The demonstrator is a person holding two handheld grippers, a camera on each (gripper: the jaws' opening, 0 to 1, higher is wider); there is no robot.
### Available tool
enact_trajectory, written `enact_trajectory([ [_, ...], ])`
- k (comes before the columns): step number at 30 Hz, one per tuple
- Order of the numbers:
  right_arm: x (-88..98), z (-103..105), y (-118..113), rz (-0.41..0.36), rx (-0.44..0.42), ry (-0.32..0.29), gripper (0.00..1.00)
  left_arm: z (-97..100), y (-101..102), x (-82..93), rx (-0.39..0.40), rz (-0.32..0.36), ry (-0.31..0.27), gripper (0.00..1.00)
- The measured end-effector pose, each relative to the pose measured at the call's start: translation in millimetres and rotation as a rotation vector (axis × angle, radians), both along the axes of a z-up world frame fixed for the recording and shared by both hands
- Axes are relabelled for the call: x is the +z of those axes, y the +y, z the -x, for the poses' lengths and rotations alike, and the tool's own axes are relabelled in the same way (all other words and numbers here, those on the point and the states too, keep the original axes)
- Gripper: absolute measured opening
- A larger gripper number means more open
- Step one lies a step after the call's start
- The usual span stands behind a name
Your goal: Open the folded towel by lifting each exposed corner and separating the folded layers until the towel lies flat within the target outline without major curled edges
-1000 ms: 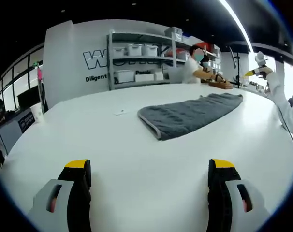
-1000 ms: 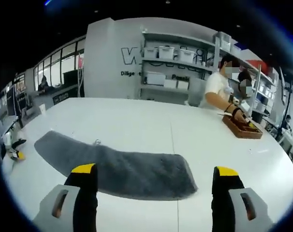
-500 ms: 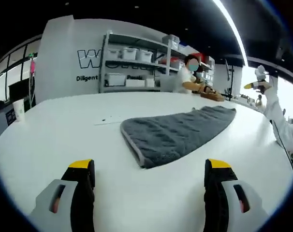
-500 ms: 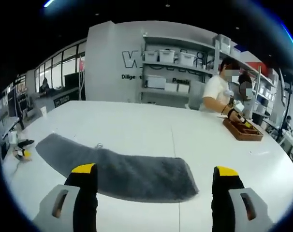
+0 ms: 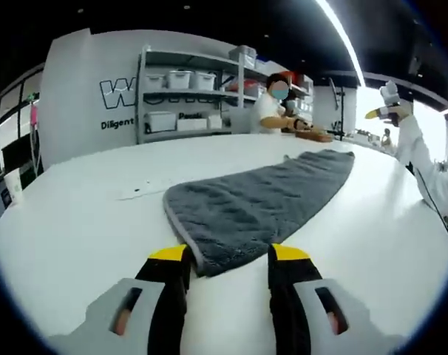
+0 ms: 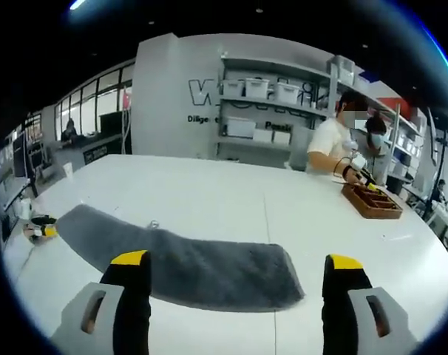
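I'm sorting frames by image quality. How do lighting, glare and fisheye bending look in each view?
Left gripper view: a bright ceiling light strip streaks across the top, the right side is washed out, and the white table bulges into a curve. Right gripper view: even, softer light, no strong glare; the folded grey terry towel bows with the lens, and the shelving unit looks slightly soft.

White table (image 6: 283, 214), grey towel (image 6: 187, 266), wooden tray (image 6: 372, 200)

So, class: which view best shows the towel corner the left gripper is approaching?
The left gripper view: the grey towel's near corner, with its stitched edge, lies just ahead of the left gripper. The right gripper view shows the towel lengthwise, with that end far off and the left gripper beside it.
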State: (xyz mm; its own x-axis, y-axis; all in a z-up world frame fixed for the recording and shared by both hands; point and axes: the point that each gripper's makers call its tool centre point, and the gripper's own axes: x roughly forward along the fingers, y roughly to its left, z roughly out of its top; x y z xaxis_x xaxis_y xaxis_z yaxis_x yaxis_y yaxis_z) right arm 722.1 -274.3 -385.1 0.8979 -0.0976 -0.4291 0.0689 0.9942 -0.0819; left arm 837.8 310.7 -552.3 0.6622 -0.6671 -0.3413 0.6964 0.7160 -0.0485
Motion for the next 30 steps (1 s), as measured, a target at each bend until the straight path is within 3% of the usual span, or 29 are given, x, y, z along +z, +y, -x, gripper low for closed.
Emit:
enact_trajectory([
  [5, -1.6, 1.0, 3.6, -0.003, 0.004, -0.002, 0.96, -2.3, 4.3, 0.3, 0.012, -0.004, -0.004, 0.26],
  [15, -5.1, 0.4, 9.3, 0.001, 0.012, 0.005, 0.96, -6.8, 5.7, 1.8, -0.004, -0.085, -0.054, 0.05],
  [22, -8.4, 1.7, 13.2, 0.001, 0.016, 0.009, 0.95, -8.4, 9.1, 0.0, 0.005, -0.079, -0.036, 0.02],
  [30, -9.2, -1.3, 13.5, 0.003, 0.020, 0.015, 0.95, -11.4, 20.1, 0.2, 0.072, -0.143, -0.054, 0.02],
])
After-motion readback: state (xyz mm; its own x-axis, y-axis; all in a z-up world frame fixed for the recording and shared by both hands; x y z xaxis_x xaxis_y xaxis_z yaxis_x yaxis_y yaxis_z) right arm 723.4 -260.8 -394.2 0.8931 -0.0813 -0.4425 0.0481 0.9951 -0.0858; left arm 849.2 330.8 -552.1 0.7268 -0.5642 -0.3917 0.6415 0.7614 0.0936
